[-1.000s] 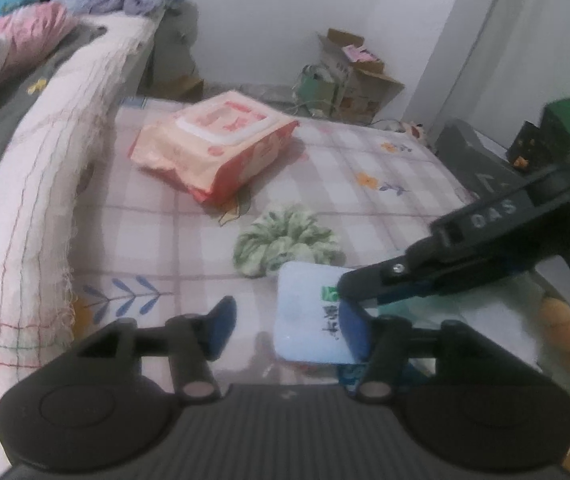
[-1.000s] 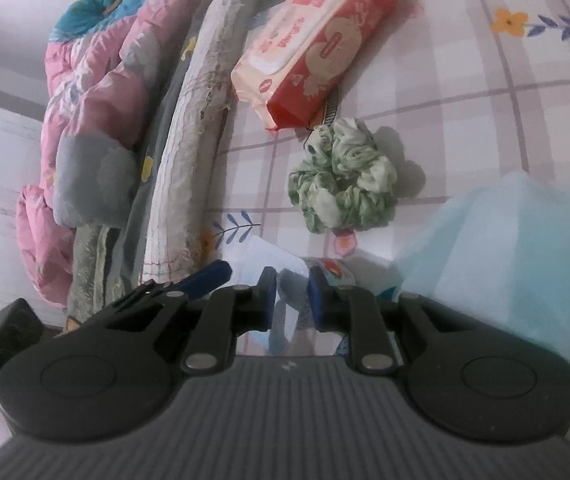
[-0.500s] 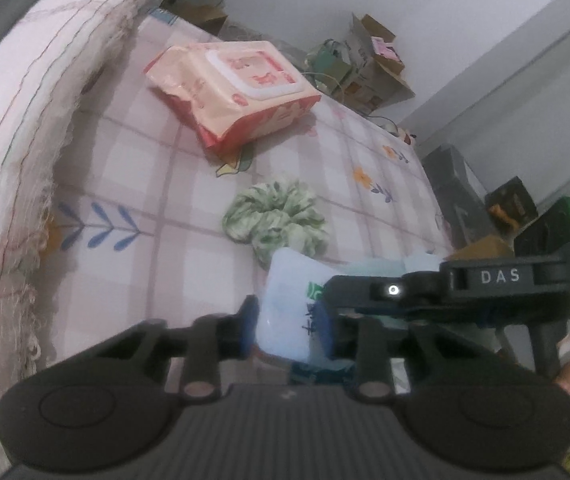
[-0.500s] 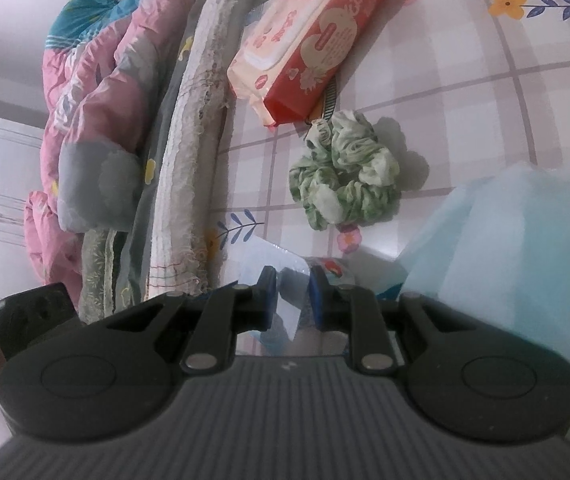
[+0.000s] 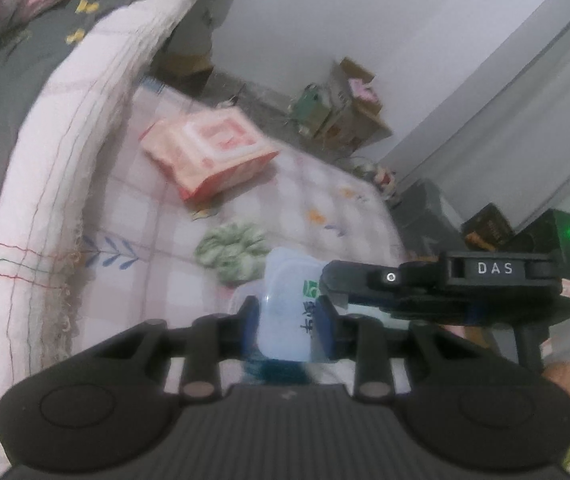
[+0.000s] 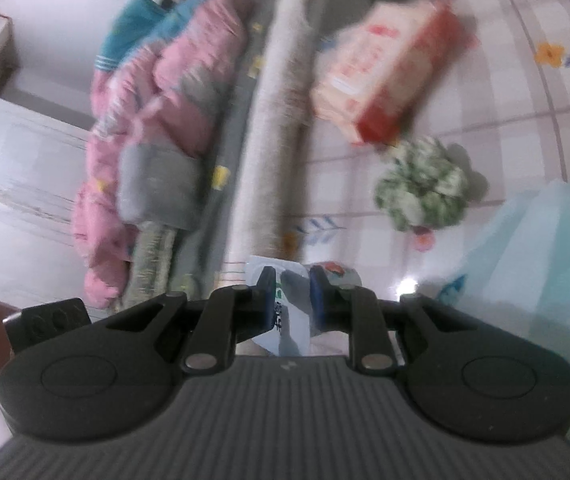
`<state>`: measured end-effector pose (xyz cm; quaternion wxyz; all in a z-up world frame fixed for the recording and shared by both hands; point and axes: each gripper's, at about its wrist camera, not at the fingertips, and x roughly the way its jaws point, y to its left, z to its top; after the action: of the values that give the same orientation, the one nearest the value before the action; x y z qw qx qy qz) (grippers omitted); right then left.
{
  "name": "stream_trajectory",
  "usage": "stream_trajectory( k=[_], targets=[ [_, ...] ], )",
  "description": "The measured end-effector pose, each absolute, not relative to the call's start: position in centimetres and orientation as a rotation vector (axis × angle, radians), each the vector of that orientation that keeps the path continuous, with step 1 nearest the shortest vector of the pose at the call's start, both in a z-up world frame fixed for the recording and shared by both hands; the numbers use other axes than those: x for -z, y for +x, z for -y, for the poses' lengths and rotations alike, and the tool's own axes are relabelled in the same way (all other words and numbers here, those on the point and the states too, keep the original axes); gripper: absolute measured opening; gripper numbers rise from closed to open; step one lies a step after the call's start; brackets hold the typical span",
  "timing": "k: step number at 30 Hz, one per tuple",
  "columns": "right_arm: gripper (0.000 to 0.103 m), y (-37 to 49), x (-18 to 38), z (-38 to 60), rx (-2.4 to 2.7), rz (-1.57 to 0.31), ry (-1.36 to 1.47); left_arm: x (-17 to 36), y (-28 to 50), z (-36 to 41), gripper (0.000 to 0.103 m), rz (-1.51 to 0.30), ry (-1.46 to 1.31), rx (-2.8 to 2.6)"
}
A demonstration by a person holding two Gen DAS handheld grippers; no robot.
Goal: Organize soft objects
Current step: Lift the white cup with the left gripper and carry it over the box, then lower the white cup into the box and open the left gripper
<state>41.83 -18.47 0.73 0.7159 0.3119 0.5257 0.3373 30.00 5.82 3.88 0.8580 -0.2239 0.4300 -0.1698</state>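
Two grippers share one pale blue tissue pack [image 5: 287, 312], lifted above checked bedsheet [image 5: 157, 248]. Folded blanket [image 5: 65, 128] along far left. Red wipes pack [image 5: 209, 152] far, green scrunchie [image 5: 231, 250] nearer, just beyond tissue pack. Left gripper [image 5: 287, 320] jaws pinching pack; right gripper [image 6: 291, 300] jaws clamped on its edge.

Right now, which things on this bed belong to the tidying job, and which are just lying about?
Part of the job:
- pale blue packet, held by both hand-held grippers
- green scrunchie
- pink wipes pack

Lying about:
- cardboard boxes
- pink quilt
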Motion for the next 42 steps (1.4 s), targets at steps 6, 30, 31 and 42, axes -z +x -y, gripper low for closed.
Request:
stream_trajectory(
  k=[6,30,31,42],
  targets=[
    [0.018,36.6,-5.9,23.9,-0.756,-1.055,0.729,-7.7,26.0,-1.3,0.031,-0.853,-0.430,0.453],
    [0.020,16.0,1.2,50.9,-0.360,-1.057,0.990,-0.4,17.5,24.1,0.030,-1.162,-0.172,0.822],
    [0.020,16.3,1.9,50.7,-0.371,-1.078,0.988,-0.2,17.4,24.0,0.030,-1.164,-0.164,0.820],
    [0.032,20.1,6.6,49.1,-0.367,-1.266,0.903,-1.5,17.3,22.3,0.031,-1.116,-0.154,0.830]
  ],
)
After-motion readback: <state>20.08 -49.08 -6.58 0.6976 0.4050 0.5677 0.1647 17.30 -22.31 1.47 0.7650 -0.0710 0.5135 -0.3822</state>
